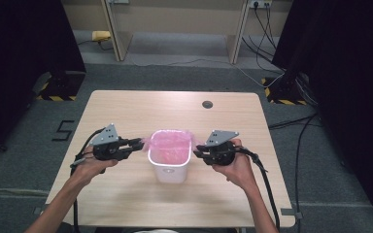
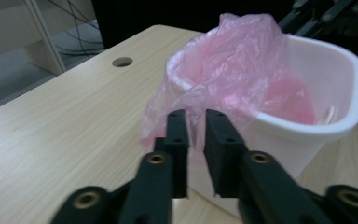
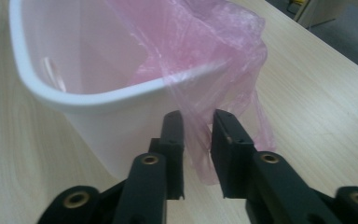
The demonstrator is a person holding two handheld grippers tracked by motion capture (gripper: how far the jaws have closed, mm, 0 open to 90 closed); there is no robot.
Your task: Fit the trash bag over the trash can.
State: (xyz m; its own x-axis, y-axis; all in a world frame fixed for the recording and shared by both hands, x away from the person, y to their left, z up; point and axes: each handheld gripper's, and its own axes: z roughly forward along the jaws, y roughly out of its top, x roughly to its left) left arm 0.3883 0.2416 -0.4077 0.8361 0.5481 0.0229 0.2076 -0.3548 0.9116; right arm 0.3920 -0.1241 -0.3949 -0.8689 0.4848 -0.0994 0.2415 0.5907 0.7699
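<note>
The left gripper and right gripper each pinched the pink bag between nearly closed fingers, outside the white bin on the table. The liner looked half fitted (rim folding seemingly remained).

Even indoor light, soft focus up close

From the high view the table is evenly lit with faint shadows, while black curtains at both sides go nearly featureless. In the two gripper views the black jaws at the bottom edge are blurred (too close to the lens), and the white bin rim looks mildly overexposed.
</note>
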